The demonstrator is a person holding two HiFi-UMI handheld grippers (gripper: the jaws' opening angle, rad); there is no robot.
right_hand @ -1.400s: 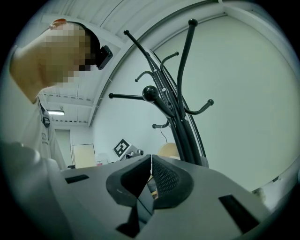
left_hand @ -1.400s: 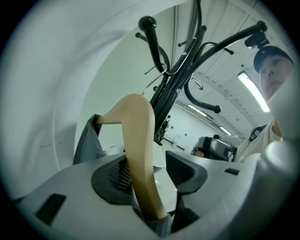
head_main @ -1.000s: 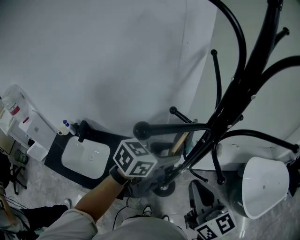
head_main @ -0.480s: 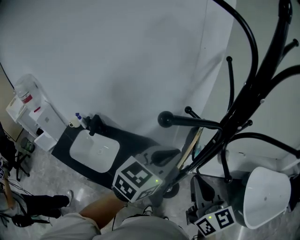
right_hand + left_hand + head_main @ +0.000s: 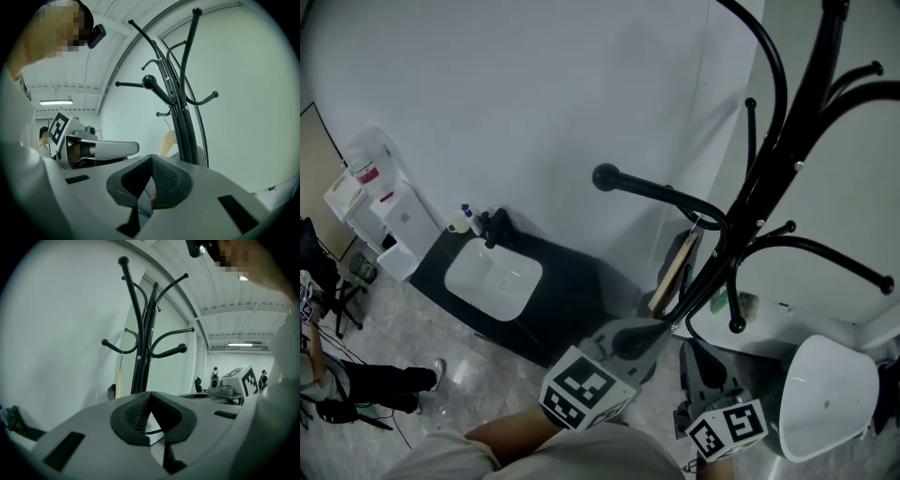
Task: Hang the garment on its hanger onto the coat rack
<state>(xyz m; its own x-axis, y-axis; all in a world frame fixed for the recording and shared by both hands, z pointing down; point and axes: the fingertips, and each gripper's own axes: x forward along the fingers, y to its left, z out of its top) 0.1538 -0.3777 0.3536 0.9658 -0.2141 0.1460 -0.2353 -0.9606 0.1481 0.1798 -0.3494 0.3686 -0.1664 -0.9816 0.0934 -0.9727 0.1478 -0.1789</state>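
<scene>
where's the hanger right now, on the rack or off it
On the rack: the wooden hanger hangs by its hook from a ball-tipped lower arm of the coat rack.

The coat rack [image 5: 787, 141] is running out past the head view's top edge. Beside its pole the wooden hanger [image 5: 675, 272] is showing only one arm, and whether a garment is hanging from it cannot be told.

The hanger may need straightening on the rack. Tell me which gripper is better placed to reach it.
Probably left: the left gripper, shut and empty, points toward the hanger and sits nearer; the right gripper, also shut, is farther back.
</scene>
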